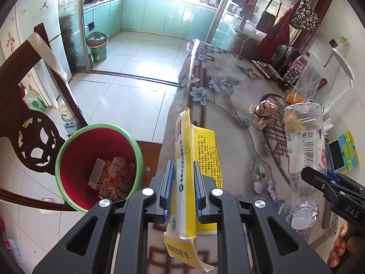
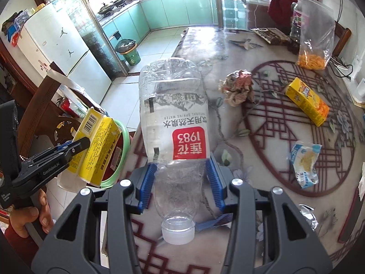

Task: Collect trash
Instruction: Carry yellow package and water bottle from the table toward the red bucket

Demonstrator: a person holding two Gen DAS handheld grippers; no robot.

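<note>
My left gripper is shut on a flattened yellow carton, held above the table's left edge, right of the red bin with a green rim. The bin holds several wrappers and a small box. My right gripper is shut on an empty clear plastic bottle with a red label, cap toward the camera, held above the table. The bottle and the right gripper show in the left wrist view. The carton and the left gripper show in the right wrist view.
On the patterned tablecloth lie a crumpled paper ball, a yellow box, a blue-white wrapper, foil and a snack bag. A wooden chair stands left of the bin. A green bin stands in the kitchen.
</note>
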